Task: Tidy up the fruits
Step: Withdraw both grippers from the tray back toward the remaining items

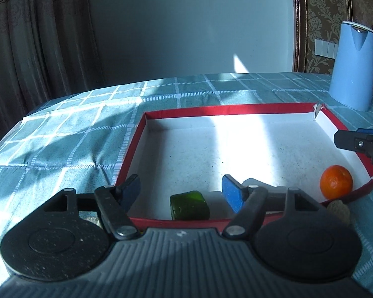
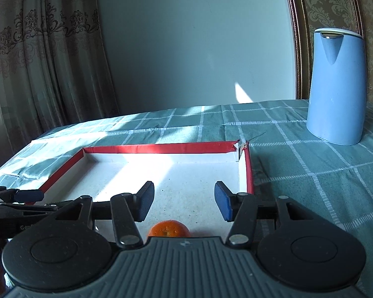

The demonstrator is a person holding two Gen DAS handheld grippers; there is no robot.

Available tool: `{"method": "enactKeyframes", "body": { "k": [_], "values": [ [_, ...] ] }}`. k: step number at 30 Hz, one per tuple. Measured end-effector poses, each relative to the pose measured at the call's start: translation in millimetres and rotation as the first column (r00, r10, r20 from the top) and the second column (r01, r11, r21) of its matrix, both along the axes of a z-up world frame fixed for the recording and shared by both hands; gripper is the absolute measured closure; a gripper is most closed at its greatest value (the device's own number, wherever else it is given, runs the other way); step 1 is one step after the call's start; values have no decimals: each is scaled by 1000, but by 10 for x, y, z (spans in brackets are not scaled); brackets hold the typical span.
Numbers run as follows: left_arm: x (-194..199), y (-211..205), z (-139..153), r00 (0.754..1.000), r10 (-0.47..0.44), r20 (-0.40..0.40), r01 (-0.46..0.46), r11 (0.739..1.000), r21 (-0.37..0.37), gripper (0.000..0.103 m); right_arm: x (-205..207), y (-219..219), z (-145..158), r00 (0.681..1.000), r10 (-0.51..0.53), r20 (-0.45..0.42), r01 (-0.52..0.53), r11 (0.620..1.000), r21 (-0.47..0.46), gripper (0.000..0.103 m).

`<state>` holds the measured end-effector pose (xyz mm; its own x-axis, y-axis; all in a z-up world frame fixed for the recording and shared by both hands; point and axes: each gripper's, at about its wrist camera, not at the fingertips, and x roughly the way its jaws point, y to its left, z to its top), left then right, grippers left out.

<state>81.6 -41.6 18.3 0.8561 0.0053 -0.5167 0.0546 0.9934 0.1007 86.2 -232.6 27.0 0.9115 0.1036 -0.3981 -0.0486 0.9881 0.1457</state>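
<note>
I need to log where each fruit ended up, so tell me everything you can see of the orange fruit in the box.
The orange fruit is small, round and bright, with dimpled peel and a dark stem dimple facing the left wrist camera; it looks like a mandarin. It sits on the white floor of the red-rimmed box, in the near right corner, close to the walls. No claw touches it: the right claw stands open above it, and the green block lies apart.

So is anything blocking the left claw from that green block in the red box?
Nothing visible does. The left claw stands open and the green block lies between and just below its pads, on the white floor of the red box. The orange sits well off toward the box's other corner.
</note>
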Motion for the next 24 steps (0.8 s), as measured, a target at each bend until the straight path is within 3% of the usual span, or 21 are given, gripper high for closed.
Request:
{"method": "enactKeyframes", "body": {
  "k": [4,6,9,17,24],
  "values": [
    [-321,-34,91,990,-20,143,16,999,29,23,-115,7,6,1000,5,26,-5,1000,1,50],
    [-490,-6,126,979,-32,200,29,999,18,12,-172,29,7,999,7,42,-7,1000,-8,50],
    [-715,42,131,964,-40,261,37,999,15,7,-269,98,3,998,13,66,-10,999,-48,50],
    [-1087,111,22,963,-77,260,76,997,15,7,-622,223,-80,992,63,107,-54,995,-90,50],
    [-1184,129,-46,966,-98,240,96,995,21,6,-903,222,-174,990,52,128,-36,992,-123,50]
  ]
}}
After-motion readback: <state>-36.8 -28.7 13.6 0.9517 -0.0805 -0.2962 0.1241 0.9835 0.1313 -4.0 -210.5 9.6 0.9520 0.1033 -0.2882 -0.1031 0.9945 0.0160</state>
